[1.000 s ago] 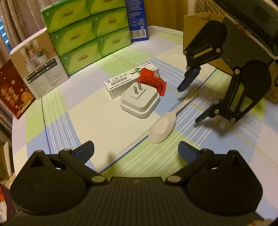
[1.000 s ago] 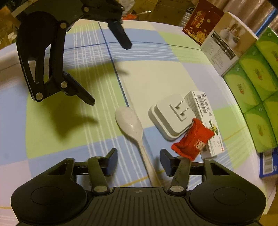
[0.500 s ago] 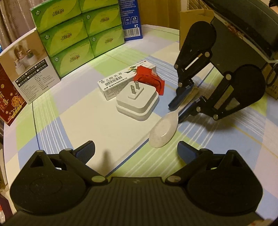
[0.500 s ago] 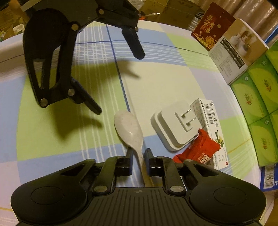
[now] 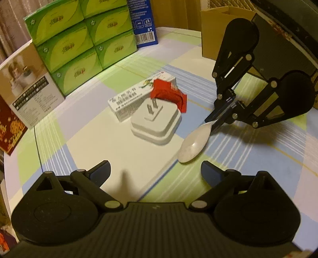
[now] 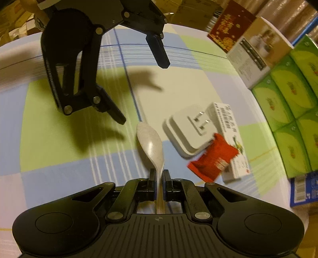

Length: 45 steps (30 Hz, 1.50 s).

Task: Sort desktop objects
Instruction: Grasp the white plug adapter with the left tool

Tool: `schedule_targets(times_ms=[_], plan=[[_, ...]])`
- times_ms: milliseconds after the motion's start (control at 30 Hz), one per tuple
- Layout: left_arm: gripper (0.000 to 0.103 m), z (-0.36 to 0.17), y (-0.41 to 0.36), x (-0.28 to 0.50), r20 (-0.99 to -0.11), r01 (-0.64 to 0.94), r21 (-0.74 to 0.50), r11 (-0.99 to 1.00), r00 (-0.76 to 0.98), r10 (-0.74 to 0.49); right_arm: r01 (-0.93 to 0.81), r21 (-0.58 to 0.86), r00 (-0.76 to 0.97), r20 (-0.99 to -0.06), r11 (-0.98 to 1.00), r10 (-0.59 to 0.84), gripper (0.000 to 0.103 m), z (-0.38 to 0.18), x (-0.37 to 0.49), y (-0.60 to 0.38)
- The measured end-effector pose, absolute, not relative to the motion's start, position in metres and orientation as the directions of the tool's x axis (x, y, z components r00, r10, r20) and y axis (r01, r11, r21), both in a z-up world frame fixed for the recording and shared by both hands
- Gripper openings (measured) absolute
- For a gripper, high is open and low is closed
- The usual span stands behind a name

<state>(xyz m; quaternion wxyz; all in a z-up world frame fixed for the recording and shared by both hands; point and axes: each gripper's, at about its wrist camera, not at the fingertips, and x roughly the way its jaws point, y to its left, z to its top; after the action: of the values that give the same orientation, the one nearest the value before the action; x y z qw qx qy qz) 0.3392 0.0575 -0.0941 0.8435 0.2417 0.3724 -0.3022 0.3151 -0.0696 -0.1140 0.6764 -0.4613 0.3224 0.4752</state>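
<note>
Now the right gripper (image 6: pixel 158 179) is clamped on the handle of the white spoon (image 6: pixel 150 143) near the table's (image 5: pixel 89 142) middle, beside the plug adapter (image 5: pixel 157 124) — pickup underway, a clean lift comes next — while the left gripper (image 5: pixel 156 168), nothing between its jaws, is closing slightly.

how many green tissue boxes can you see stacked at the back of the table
6 in the left wrist view, stacked two wide and three high: top, middle, bottom. More may be hidden behind.

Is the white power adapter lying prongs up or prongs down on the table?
Prongs up: the adapter lies flat, both metal prongs pointing upward.
</note>
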Motion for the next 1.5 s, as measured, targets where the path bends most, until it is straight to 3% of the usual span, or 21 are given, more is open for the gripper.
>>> schedule_targets(times_ms=[700,900,1067,1133,1500], plan=[[0.092,-0.103,0.018,0.396,-0.78,0.792,0.233,0.565,0.499,-0.378,-0.923,-0.354,0.382,-0.892,0.152,0.243,0.002,-0.116,0.33,-0.09],[0.087,-0.108,0.016,0.404,-0.783,0.793,0.222,0.567,0.491,-0.381,-0.922,-0.342,0.379,-0.891,0.181,0.251,0.002,-0.114,0.332,-0.088],[0.076,-0.11,0.013,0.406,-0.787,0.799,0.208,0.565,0.48,-0.389,-0.919,-0.334,0.38,-0.893,0.208,0.242,0.002,-0.117,0.334,-0.088],[0.066,-0.109,0.013,0.406,-0.79,0.799,0.189,0.571,0.47,-0.395,-0.917,-0.326,0.377,-0.895,0.229,0.238,0.002,-0.116,0.334,-0.089],[0.063,-0.108,0.018,0.363,-0.81,0.703,0.165,0.692,0.497,-0.311,-0.883,-0.278,0.366,-0.912,0.377,0.185,0.002,-0.103,0.324,-0.095]])
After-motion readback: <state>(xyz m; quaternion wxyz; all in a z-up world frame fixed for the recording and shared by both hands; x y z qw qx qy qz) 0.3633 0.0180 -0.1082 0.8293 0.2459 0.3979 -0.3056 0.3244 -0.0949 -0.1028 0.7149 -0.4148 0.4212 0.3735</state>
